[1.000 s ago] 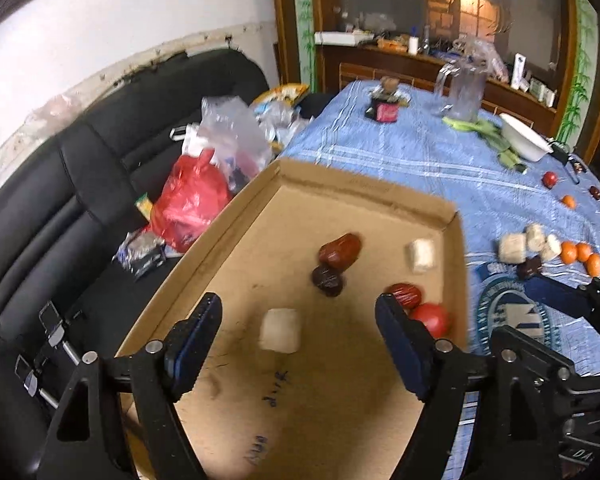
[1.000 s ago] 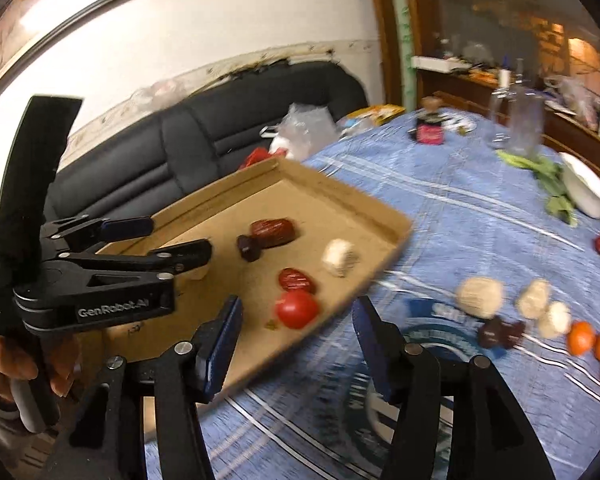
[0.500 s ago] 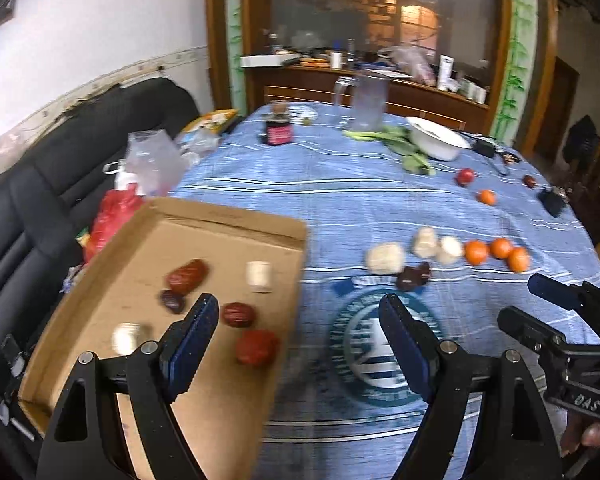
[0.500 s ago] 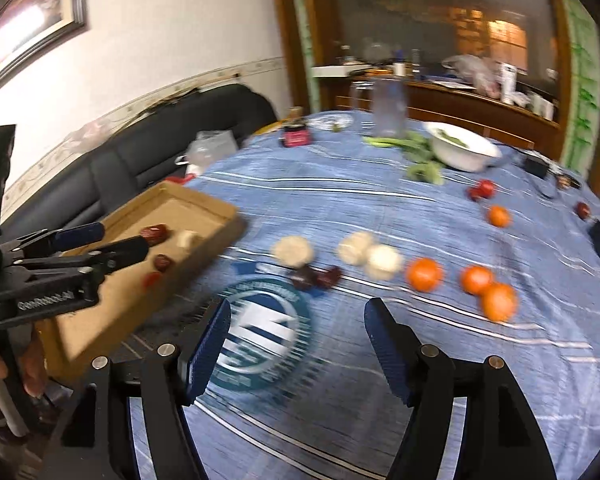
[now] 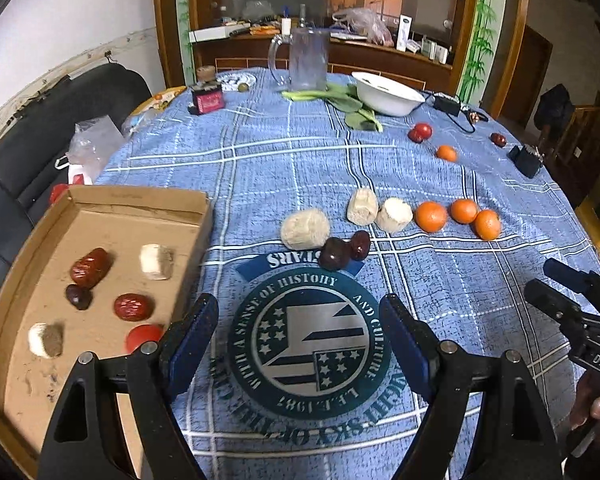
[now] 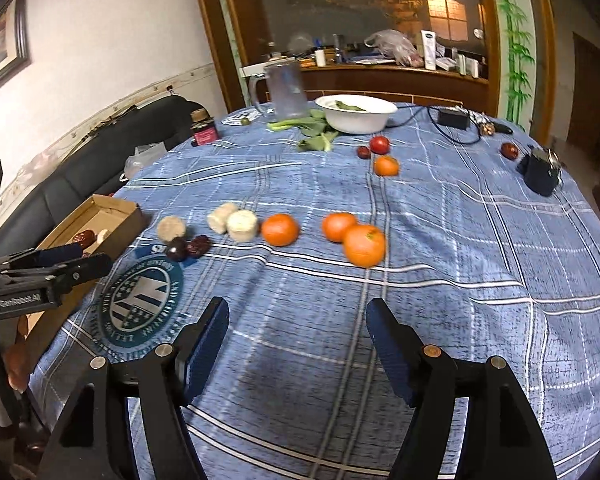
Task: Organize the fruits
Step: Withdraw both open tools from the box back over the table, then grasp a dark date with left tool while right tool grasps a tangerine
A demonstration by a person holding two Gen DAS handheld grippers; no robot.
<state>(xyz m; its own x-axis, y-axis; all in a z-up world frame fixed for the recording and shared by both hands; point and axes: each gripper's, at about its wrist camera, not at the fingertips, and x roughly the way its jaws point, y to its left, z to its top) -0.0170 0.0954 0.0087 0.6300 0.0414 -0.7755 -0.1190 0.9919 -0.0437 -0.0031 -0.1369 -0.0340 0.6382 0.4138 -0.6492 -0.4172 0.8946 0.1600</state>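
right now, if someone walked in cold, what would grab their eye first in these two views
Probably the row of oranges mid-table on the blue plaid tablecloth, beside pale root chunks and dark dates. At the table's left edge a cardboard tray already holds dates, pale chunks and a tomato. The big round emblem printed on the cloth also stands out.

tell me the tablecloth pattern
Blue with white plaid lines and a round teal emblem; tablecloth shows best in left wrist view.
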